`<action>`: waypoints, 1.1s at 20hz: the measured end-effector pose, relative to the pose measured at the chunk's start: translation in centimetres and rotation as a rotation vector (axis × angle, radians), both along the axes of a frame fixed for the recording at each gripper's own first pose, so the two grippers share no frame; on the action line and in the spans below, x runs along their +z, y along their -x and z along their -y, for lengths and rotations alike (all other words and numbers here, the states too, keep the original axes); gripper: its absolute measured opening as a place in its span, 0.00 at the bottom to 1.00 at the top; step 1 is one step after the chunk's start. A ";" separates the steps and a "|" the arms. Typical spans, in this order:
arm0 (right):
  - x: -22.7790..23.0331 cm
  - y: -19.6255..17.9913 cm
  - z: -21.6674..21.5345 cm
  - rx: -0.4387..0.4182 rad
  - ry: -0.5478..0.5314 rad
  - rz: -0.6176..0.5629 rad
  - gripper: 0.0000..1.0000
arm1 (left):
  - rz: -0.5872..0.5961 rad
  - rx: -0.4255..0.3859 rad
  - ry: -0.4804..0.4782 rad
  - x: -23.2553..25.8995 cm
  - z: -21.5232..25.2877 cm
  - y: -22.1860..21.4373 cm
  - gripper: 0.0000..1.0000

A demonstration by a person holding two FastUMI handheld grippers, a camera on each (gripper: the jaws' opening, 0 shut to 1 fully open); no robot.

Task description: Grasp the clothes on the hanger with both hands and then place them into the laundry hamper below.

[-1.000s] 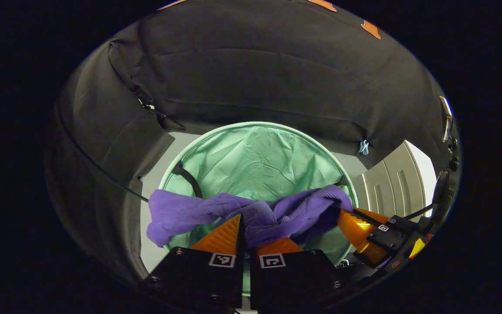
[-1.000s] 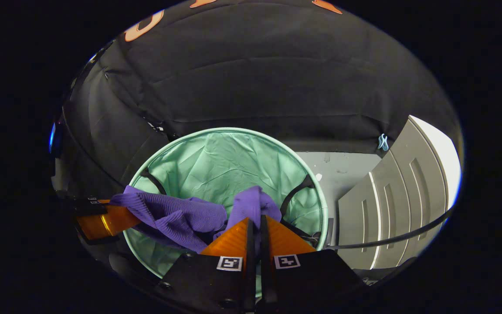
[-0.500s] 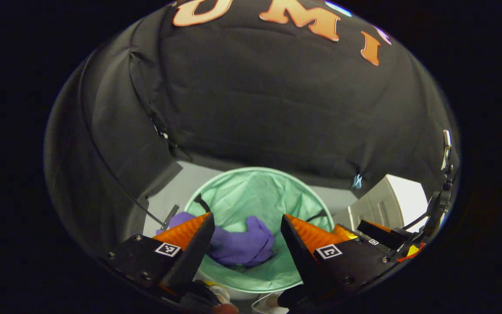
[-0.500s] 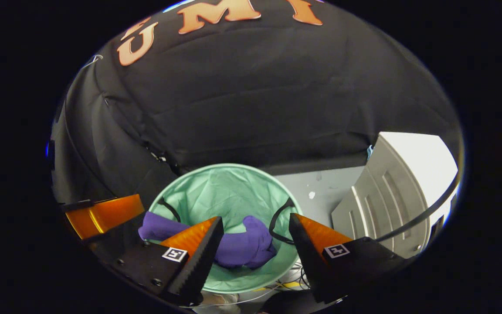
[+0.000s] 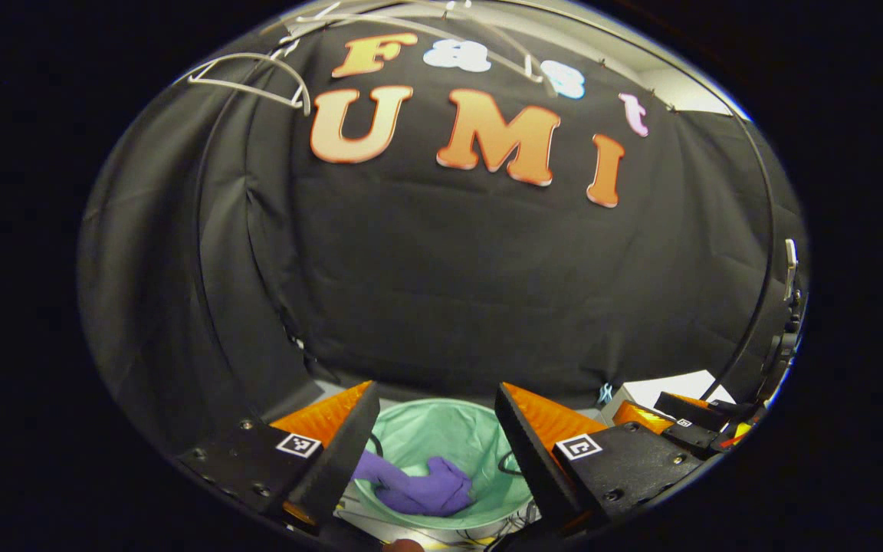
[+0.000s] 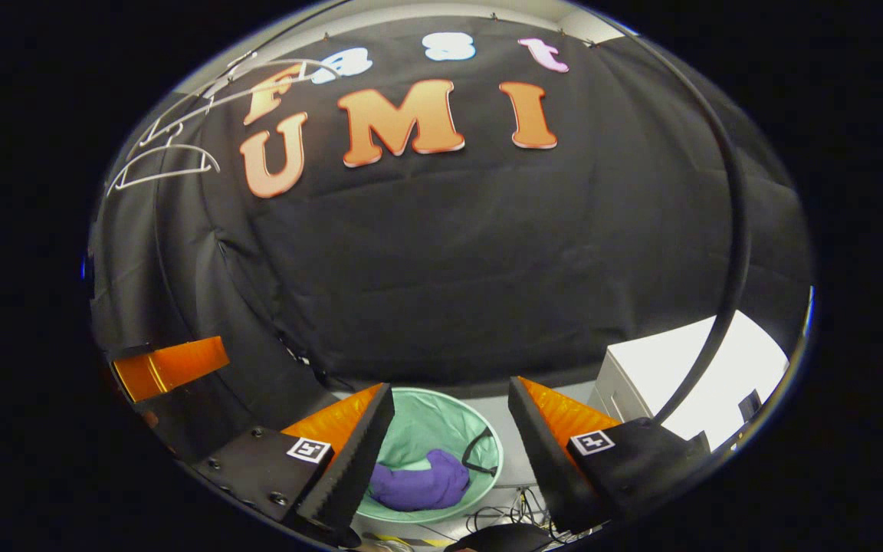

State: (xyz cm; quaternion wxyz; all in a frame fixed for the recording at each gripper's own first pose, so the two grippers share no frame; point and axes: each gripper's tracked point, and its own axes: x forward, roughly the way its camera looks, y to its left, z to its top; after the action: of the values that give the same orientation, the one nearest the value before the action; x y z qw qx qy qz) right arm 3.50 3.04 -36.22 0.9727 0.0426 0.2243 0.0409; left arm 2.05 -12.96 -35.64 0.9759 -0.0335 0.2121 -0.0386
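- In the left gripper view, the left gripper [image 5: 435, 392] is standing with its two fingers spread wide apart, released and gripping nothing; the hamper is showing in the gap between them.
- In the right gripper view, the right gripper [image 6: 451, 391] is likewise gaping wide with nothing between its fingers, hanging above the hamper.
- The right gripper is also showing in the left gripper view [image 5: 671, 423], off to the right of the hamper, though whether it is spread or closed cannot be told from there.
- One finger of the left gripper [image 6: 169, 366] is peeking in at the left edge of the right gripper view, well to the left of the hamper.
- The laundry hamper [image 5: 480, 437], a round mint-green fabric tub with dark loop handles at its rim, is sitting on the pale floor [image 6: 514, 464] below both grippers, its mouth facing up.
- The purple garment [image 5: 418, 487] is lying crumpled inside the hamper on its bottom, clear of both grippers; in the right gripper view it [image 6: 418, 481] is resting toward the near wall of the hamper [image 6: 441, 422].
- Thin cables [image 6: 499, 515] are lying on the floor just in front of the hamper.
- A white cabinet [image 6: 687, 368] is standing to the right of the hamper, near it.
- Bare wire hangers [image 6: 162, 165] are hanging high above the hamper and to its left, against the black cloth wall; they are also showing in the left gripper view [image 5: 250, 73].
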 end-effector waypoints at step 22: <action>6.6 3.1 1.9 -0.047 -0.023 0.180 0.98 | 0.185 0.006 -0.034 3.5 -1.3 2.8 0.95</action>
State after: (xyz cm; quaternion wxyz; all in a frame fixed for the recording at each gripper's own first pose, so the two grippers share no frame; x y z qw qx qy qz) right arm 0.36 1.16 -29.58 0.9891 0.0551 0.1345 0.0242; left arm -0.77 -11.68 -32.13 0.9919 -0.0139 0.1216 -0.0350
